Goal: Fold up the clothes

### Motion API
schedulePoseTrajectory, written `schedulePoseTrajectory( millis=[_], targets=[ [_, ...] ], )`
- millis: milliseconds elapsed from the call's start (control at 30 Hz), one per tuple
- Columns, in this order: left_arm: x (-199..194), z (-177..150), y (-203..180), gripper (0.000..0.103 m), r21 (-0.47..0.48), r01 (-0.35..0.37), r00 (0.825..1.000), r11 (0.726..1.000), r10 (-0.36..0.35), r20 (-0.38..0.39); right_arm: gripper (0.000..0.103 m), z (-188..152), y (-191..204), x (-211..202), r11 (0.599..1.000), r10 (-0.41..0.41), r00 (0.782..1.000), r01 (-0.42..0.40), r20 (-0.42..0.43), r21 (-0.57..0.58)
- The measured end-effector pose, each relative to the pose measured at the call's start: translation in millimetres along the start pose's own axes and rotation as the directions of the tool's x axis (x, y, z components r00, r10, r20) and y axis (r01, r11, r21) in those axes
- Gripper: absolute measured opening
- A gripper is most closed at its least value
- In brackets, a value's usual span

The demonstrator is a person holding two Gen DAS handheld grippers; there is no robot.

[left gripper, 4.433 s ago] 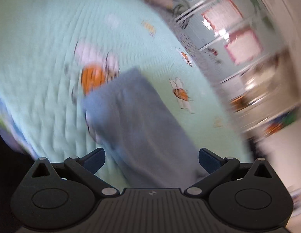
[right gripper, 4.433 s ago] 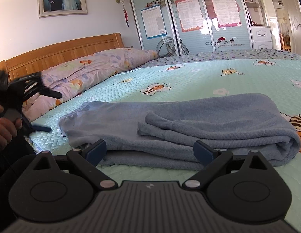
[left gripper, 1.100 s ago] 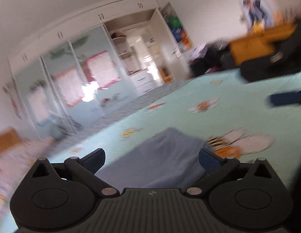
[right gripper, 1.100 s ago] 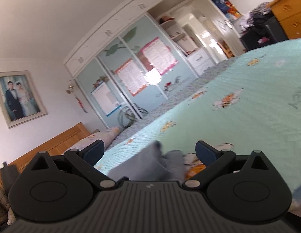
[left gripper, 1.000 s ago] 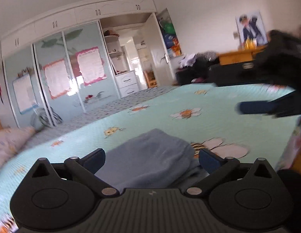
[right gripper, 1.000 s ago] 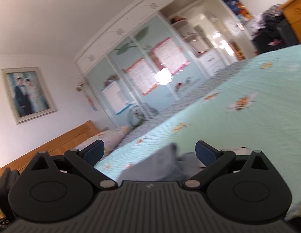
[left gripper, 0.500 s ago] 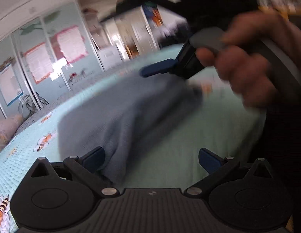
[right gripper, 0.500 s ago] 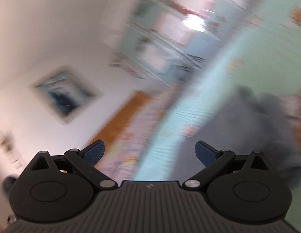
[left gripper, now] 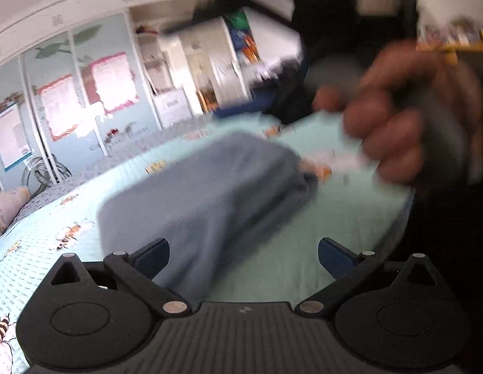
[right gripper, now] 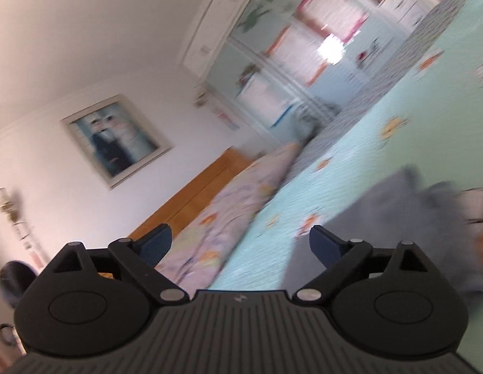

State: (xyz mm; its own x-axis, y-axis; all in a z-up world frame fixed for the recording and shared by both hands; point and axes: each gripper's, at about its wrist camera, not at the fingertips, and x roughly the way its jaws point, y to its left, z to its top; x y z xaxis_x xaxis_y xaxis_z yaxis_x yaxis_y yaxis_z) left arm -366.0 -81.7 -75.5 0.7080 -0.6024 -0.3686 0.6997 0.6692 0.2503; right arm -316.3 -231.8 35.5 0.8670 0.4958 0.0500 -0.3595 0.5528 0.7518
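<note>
step: between folds, likely regrasp | left gripper [left gripper: 243, 254] wide, empty | right gripper [right gripper: 240, 243] wide, empty | next: grip grey garment [left gripper: 207, 187] edge on bed [left gripper: 303, 265]

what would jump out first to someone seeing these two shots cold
The folded grey-blue fleece garment lying in the middle of the mint-green bee-print bedspread, just ahead of the open left gripper. Next, the blurred hand gripping the other tool's handle, large at the upper right of the left wrist view. In the tilted right wrist view, the framed portrait on the white wall above the wooden headboard.
</note>
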Motion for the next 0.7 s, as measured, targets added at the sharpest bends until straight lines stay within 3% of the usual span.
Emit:
schedulePoseTrajectory(
  millis=[167, 233, 300, 333, 400, 500, 567, 700],
  targets=[
    [20, 25, 18, 0.102, -0.046, -0.028, 0.998, 0.999, 0.031, 0.059, 0.094, 13, -63, 32, 0.977, -0.009, 1.0, 0.006, 0.015, 0.212],
    [42, 24, 26, 0.102, -0.086, -0.016, 1.0, 0.996, 0.018, 0.021, 0.08, 17, -94, 29, 0.963, -0.03, 0.998, 0.012, 0.062, 0.269],
    [70, 11, 36, 0.102, -0.152, 0.001, 0.998, 0.988, -0.01, -0.058, 0.048, 18, -110, 28, 0.963, -0.083, 0.993, 0.06, 0.079, 0.262],
    [85, -2, 38, 0.102, -0.179, -0.004, 0.995, 0.984, -0.014, -0.102, 0.047, 19, -116, 22, 0.957, -0.101, 0.99, 0.07, 0.095, 0.282],
    [95, -25, 36, 0.102, -0.161, -0.026, 0.996, 0.987, 0.012, -0.092, 0.062, 19, -123, 5, 0.935, -0.174, 0.975, 0.12, 0.137, 0.333],
    [85, -22, 28, 0.102, -0.132, -0.034, 0.998, 0.991, 0.027, -0.054, 0.078, 18, -107, -13, 0.936, -0.196, 0.965, 0.132, 0.172, 0.327],
    [71, -15, 21, 0.102, -0.118, -0.03, 0.999, 0.993, 0.029, -0.017, 0.09, 16, -80, -15, 0.965, -0.129, 0.97, 0.075, 0.205, 0.251],
    [52, -14, 8, 0.102, -0.072, -0.031, 0.997, 0.997, 0.036, 0.069, 0.093, 14, -39, -8, 0.989, 0.001, 0.981, -0.03, 0.193, 0.146]
  ],
)
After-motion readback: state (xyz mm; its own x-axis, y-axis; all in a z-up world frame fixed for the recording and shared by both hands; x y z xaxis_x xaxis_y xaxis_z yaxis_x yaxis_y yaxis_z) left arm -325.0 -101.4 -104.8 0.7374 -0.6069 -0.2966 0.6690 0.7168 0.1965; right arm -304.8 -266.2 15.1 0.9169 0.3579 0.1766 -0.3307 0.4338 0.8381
